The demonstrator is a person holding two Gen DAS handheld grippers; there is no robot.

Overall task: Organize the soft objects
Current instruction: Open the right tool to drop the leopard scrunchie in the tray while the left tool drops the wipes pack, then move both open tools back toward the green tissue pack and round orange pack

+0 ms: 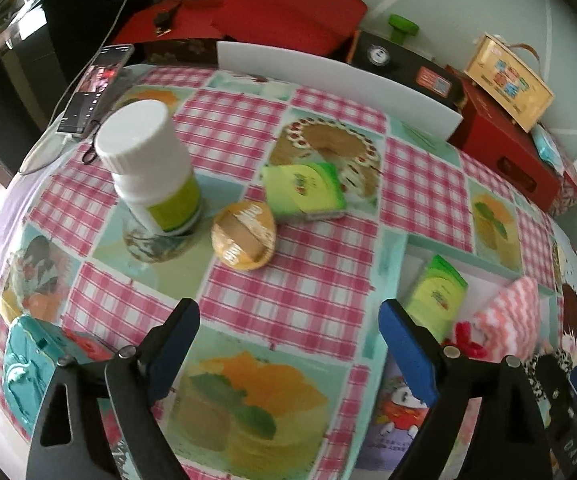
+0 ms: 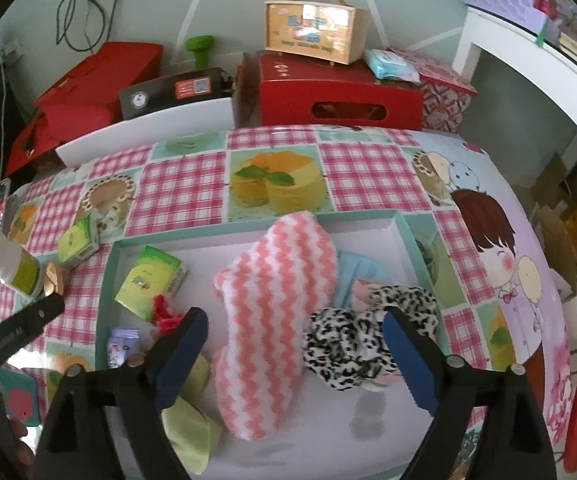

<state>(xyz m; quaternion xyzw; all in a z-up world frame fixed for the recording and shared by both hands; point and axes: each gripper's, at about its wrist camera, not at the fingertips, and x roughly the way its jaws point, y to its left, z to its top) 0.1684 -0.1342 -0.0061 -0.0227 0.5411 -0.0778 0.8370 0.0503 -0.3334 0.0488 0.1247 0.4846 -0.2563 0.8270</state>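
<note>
In the right wrist view my right gripper (image 2: pixel 296 354) stands open above a shallow white tray (image 2: pixel 248 226) with a teal rim. Below its fingers lie a pink-and-white zigzag cloth (image 2: pixel 276 300) and a leopard-print cloth (image 2: pixel 348 348); neither pad presses on them. A light blue cloth (image 2: pixel 358 276), a green tissue pack (image 2: pixel 148 280) and a light green cloth (image 2: pixel 192 424) also lie in the tray. My left gripper (image 1: pixel 288 344) hangs open over bare tablecloth, nothing between its fingers. Ahead of it lie another green tissue pack (image 1: pixel 304 192) and a round yellow packet (image 1: pixel 244 236).
A white bottle (image 1: pixel 148 160) stands on a glass at the left. A phone (image 1: pixel 96 88) lies at the table's far left corner. Red boxes (image 2: pixel 328 96), a black box (image 2: pixel 172 90) and a tan case (image 2: pixel 314 34) line the far edge. A teal item (image 1: pixel 28 364) sits near left.
</note>
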